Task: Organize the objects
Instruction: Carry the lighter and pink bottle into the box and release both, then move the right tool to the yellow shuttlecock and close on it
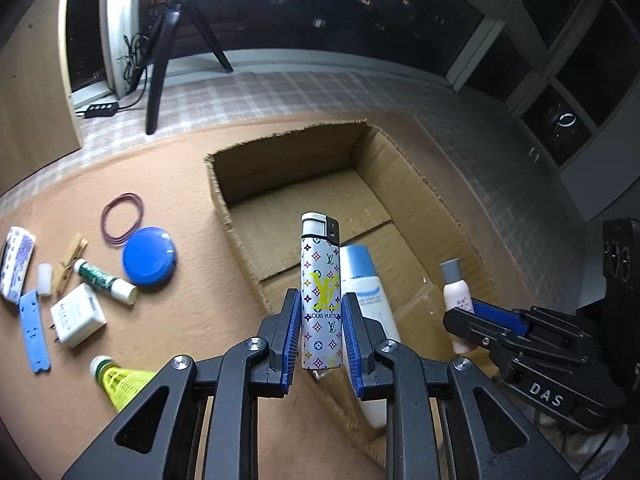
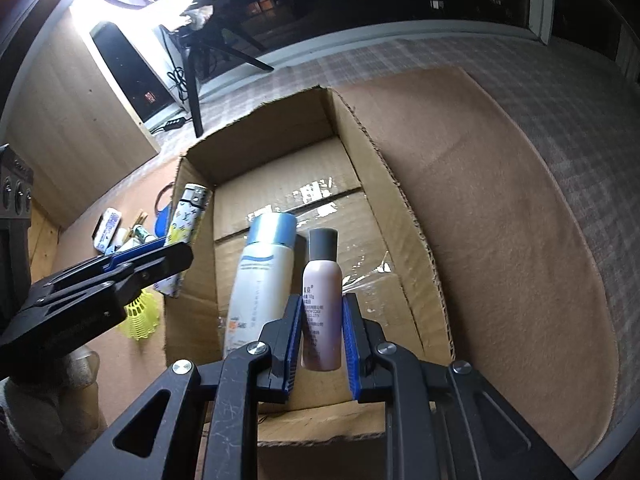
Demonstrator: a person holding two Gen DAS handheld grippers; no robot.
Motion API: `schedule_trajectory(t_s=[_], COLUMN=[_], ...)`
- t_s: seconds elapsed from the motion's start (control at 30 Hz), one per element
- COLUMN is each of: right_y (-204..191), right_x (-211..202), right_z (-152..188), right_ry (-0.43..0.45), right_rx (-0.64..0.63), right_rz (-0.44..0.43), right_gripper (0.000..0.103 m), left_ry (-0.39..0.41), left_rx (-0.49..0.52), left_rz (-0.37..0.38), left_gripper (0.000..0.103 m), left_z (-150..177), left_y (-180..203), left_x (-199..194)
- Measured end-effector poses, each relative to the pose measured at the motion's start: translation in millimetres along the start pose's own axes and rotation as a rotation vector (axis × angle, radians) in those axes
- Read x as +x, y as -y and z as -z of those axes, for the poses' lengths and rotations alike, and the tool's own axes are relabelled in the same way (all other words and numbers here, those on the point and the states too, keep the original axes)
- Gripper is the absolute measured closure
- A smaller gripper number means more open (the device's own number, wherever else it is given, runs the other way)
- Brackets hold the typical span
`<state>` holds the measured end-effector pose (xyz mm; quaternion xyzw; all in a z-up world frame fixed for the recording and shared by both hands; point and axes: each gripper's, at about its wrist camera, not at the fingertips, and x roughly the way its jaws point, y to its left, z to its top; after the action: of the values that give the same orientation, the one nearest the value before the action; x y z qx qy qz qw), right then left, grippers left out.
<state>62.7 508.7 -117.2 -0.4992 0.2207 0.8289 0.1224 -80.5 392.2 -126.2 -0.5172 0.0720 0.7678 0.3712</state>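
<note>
Step in hand: carry-to-box phase, both hands loaded.

L gripper [image 1: 320, 332]: jaws clamped on a lighter [image 1: 321, 292], white w/ coloured monogram print, held upright, cap end up. From the left wrist view it sits over the near-left rim of the cardboard box [image 1: 404, 184], not clearly inside yet.

R gripper [image 2: 320, 336]: jaws clamped on a small pink bottle [image 2: 322, 312] w/ dark cap, upright, over the box's near end.

Box: open top, flaps cut off, on the brown-covered tabletop [image 1: 168, 176]. Already inside: white lotion bottle [image 2: 260, 276] w/ blue cap, lying along the left side of the floor. Rest of the floor bare.

Still out on the tabletop, left of box: blue round lid [image 1: 149, 258], rubber bands [image 1: 122, 218], clothespin [image 1: 72, 258], white charger plug [image 1: 78, 314], green tube [image 1: 106, 280], yellow shuttlecock [image 1: 118, 384], blue strip [image 1: 34, 330], tissue pack [image 1: 16, 262].

Next, as I judge it: bring both items past the rim, lower toward bare floor right of the lotion bottle, then open. Grippers are close together, so stagger the drops to avoid a knock. Upright items likely topple on release; lower first.
</note>
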Motion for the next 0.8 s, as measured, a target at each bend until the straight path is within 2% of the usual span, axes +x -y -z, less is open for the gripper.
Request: schedule_trajectory(t_s=[0.33, 0.37, 0.43, 0.47, 0.53, 0.8], right_y=[2.2, 1.6, 0.4, -0.4, -2.1, -13.5], right_x=[9.7, 8.7, 6.7, 5.4, 2.9, -4.4], right_z=[-4.3, -4.6, -5.3, -5.2, -5.2, -4.7], right_ry=[-0.005, 0.001, 0.011, 0.019, 0.026, 0.038], right_rx=[-0.006, -0.003, 0.003, 0.003, 0.002, -0.001], right_rz=[0.005, 0.009, 0.011, 0.013, 0.014, -0.008], right_gripper=[0.083, 0.078, 0.054, 0.053, 0.053, 0.052], left_ry=[-0.029, -0.036, -0.036, -0.030, -0.010, 0.042], left_rx=[0.007, 0.001, -0.011, -0.012, -0.005, -0.038], left_rz=[-0.005, 0.001, 0.021, 0.023, 0.009, 0.019], left_gripper=[0.080, 0.075, 0.068, 0.065, 0.060, 0.060], left_z=[-5.3, -5.5, -5.5, -5.3, -4.9, 1.2], left_y=[2.6, 2.1, 0.7, 0.9, 0.3, -21.4], left_x=[21.2, 21.8, 19.5, 17.2, 10.7, -23.9])
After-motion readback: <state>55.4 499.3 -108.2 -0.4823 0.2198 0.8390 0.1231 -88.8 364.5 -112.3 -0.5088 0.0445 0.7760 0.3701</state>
